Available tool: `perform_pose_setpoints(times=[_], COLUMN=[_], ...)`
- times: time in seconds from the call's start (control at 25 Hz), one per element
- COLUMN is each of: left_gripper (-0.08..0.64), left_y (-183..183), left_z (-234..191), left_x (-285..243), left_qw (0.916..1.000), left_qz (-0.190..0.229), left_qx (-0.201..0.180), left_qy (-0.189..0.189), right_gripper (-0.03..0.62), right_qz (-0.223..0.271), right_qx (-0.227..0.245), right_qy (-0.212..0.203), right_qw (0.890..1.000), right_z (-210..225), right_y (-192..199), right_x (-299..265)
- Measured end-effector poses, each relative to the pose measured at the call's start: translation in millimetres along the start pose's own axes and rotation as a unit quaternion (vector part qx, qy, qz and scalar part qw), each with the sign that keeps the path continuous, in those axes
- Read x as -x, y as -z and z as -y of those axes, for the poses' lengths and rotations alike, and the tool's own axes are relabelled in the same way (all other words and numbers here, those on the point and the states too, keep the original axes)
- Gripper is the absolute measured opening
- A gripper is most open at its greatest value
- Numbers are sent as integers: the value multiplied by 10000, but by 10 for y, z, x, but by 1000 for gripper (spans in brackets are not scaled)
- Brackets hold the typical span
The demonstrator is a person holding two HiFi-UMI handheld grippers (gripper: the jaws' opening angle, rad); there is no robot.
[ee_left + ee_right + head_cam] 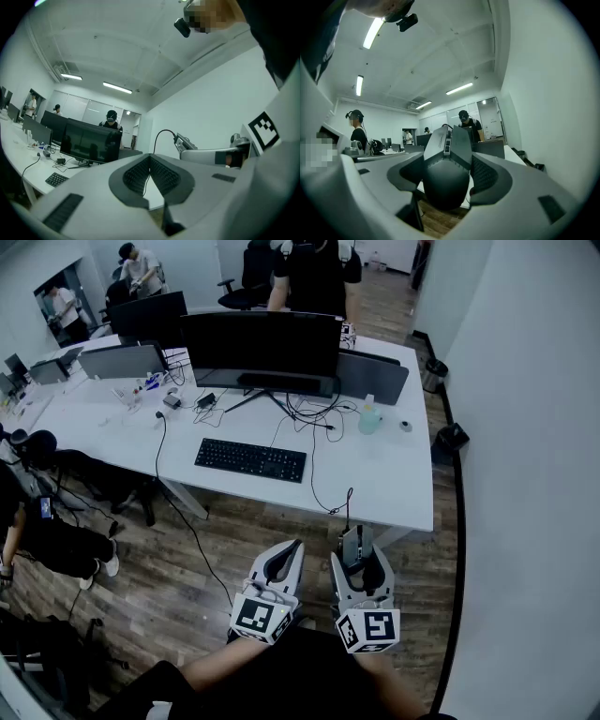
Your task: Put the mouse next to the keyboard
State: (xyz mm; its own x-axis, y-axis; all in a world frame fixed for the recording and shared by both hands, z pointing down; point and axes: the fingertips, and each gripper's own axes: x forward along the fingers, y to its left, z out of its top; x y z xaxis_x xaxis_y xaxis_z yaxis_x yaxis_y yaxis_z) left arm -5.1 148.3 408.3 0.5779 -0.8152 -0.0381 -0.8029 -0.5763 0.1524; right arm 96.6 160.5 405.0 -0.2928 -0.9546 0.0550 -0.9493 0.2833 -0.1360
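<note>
A black mouse sits between the jaws of my right gripper, which is shut on it, held over the wooden floor in front of the white table. Its cable rises from its front. The black keyboard lies on the table before a wide monitor, up and to the left of both grippers. My left gripper hangs beside the right one, shut and empty.
Loose cables, a clear bottle and small adapters lie near the monitor. A person stands behind the table; another sits at the left. A white wall runs along the right.
</note>
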Motion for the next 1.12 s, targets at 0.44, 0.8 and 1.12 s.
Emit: perform_pose_setpoints(times=[0.44,0.8,1.12], left_gripper=[3,3,3], left_y=[-74,85,74], left_z=[70,77,1], left_x=[-40,107,-5], left_qw=[9998,9993,9998], left_qz=[179,-15,-11], left_qx=[-98,-64,-115], left_qy=[-53,-355,-150], right_gripper=[307,307,307], right_qz=[258,167,223], right_qx=[-32,-273,-326], right_qy=[-1,-40,3], right_qw=[9997,9995,9992], right_z=[90,229,229], right_y=[-115,4,-61], right_x=[42,179,77])
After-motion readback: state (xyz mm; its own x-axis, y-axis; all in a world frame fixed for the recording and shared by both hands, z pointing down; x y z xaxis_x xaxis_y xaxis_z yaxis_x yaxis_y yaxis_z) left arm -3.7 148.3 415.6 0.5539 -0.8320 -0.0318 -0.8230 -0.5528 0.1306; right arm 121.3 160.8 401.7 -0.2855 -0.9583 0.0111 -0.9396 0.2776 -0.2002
